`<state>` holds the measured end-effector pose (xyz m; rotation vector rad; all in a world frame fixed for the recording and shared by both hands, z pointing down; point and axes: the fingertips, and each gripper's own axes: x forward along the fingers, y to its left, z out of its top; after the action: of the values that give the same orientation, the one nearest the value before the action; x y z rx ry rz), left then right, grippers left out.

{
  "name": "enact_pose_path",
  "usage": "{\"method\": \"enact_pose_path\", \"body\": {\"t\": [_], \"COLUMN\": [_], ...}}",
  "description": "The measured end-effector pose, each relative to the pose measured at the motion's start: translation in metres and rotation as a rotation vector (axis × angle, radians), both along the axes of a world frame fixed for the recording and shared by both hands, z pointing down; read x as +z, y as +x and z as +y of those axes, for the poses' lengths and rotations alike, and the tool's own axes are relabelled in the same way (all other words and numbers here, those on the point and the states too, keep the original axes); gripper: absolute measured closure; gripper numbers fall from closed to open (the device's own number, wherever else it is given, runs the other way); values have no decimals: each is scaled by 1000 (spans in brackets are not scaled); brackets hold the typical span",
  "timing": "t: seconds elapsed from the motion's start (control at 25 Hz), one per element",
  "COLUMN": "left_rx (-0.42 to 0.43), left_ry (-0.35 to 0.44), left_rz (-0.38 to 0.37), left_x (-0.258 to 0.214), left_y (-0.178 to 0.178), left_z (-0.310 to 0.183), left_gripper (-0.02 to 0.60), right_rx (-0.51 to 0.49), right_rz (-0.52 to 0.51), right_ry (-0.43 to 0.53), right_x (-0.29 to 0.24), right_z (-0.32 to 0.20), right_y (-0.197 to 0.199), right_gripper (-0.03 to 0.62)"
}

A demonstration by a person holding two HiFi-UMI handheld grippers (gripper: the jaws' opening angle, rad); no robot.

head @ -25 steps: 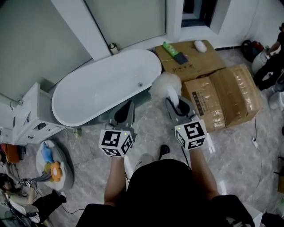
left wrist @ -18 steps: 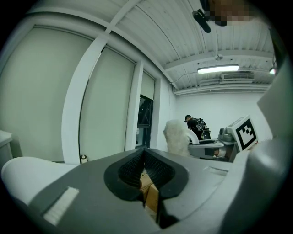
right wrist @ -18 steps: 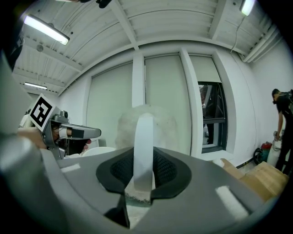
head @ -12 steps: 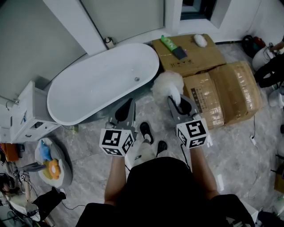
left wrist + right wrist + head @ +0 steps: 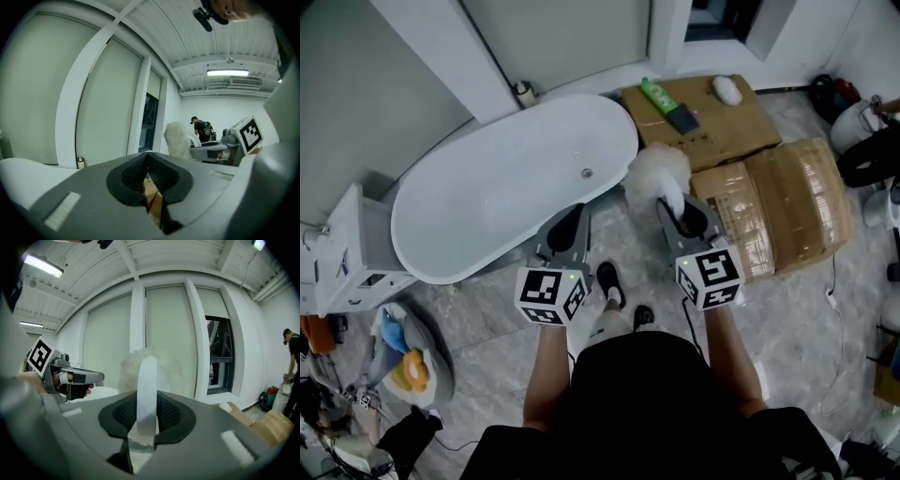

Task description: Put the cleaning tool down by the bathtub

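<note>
The cleaning tool is a fluffy white duster [image 5: 656, 172] on a white handle [image 5: 674, 201]. My right gripper [image 5: 685, 219] is shut on that handle and holds the duster upright, over the floor just off the right end of the white bathtub [image 5: 506, 183]. In the right gripper view the handle [image 5: 147, 390] stands between the pads, with the fluffy head [image 5: 166, 365] behind it. My left gripper [image 5: 565, 232] hovers by the tub's near rim, shut on nothing. The left gripper view shows its jaws [image 5: 149, 176] together and the duster [image 5: 178, 138] off to the right.
Cardboard boxes [image 5: 773, 202] lie right of the tub, and the far one carries a green bottle [image 5: 657, 94] and a white object [image 5: 727, 89]. A white cabinet [image 5: 342, 267] and toys [image 5: 403, 352] are at left. The person's shoes [image 5: 609, 281] stand on the marble floor.
The person has stepped toward the tub, one shoe now forward. Both grippers sit slightly nearer the tub's right end, and the duster stays held upright in the right one.
</note>
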<state>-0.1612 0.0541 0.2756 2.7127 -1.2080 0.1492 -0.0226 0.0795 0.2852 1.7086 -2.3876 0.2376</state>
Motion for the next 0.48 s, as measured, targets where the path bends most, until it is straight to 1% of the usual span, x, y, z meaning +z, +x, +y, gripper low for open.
{"method": "enact_pose_path", "body": {"t": [0.32, 0.48], "left_rx": [40, 70], "left_ry": [13, 17], "left_rz": [59, 65], "left_x": [-10, -11], "left_y": [3, 2], "left_z": [-96, -127], "left_gripper": [583, 583], "right_rx": [26, 51], "right_rz": [44, 51], "right_ry": [13, 20], "right_x": [-22, -26], "right_z": [-85, -114], "right_y": [-4, -9], "right_gripper": [503, 503]}}
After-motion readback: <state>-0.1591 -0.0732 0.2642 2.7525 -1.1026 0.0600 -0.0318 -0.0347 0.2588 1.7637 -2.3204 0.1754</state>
